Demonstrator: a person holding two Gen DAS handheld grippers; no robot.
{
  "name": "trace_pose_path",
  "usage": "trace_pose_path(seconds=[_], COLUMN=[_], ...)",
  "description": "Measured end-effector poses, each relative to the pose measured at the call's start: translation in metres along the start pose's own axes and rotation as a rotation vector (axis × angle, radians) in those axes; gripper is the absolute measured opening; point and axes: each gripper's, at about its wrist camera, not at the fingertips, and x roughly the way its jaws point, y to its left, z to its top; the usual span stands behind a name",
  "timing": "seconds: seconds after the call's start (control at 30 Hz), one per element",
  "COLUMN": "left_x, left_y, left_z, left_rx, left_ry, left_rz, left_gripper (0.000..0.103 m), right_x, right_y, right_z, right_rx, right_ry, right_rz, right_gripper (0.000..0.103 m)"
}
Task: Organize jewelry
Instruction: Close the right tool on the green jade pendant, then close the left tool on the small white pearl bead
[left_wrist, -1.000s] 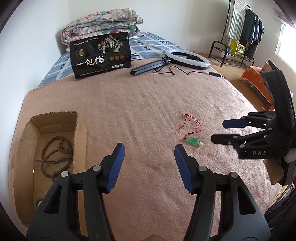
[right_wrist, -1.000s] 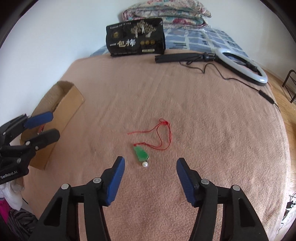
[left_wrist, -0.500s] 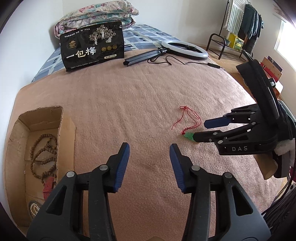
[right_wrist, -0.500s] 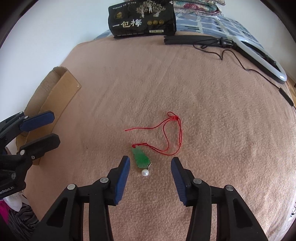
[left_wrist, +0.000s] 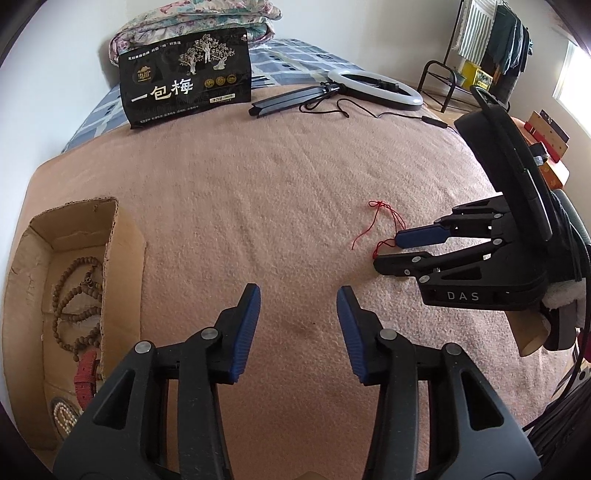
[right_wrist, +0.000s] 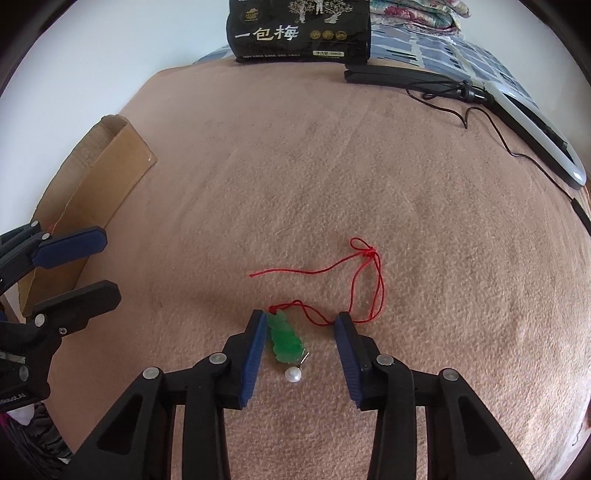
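A green pendant (right_wrist: 285, 339) with a white pearl (right_wrist: 293, 375) on a red cord (right_wrist: 364, 278) lies on the pink blanket. My right gripper (right_wrist: 300, 321) is open and low over it, the pendant lying between its jaws, close to the left one. In the left wrist view the right gripper (left_wrist: 386, 248) hides the pendant and only the cord (left_wrist: 384, 218) shows. My left gripper (left_wrist: 298, 295) is open and empty over bare blanket. A cardboard box (left_wrist: 125, 251) at the left holds a wooden bead necklace (left_wrist: 74, 295), a red strap (left_wrist: 86, 376) and a beaded piece (left_wrist: 62, 413).
A black snack bag (left_wrist: 186, 75) stands at the far side of the bed in front of a folded quilt (left_wrist: 192, 18). A ring light (left_wrist: 375, 88) with its folded stand and cable lies at the far right. A clothes rack (left_wrist: 480, 48) stands beyond the bed.
My right gripper has come forward and down, so the pendant now lies between its jaws. My left gripper has narrowed a little and stays open over the blanket.
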Motion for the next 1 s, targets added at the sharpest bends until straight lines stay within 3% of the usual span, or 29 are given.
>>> trace_pose_path(seconds=[0.23,0.47,0.6,1.0], left_x=[0.002,0.006,0.011,0.042], left_y=[0.001,-0.001,-0.011,-0.065], left_z=[0.000,0.001,0.003,0.007], left_rx=[-0.006,-0.012,-0.004,0.084], left_ry=[0.004,0.009,0.012,0.052], left_rz=[-0.001,-0.015,-0.043,-0.101], left_gripper=[0.044,0.044,0.038,0.038], right_x=[0.002,0.002,-0.003,-0.013], right_y=[0.005,-0.007,-0.023,-0.071], right_z=[0.002,0.004,0.000,-0.019], right_rx=[-0.029,0.002,0.026,0.096], right_ry=[0.011,0.006,0.002,-0.006], right_rz=[0.002,-0.048,-0.059,-0.068], right_gripper=[0.037,0.012,0.013,0.012])
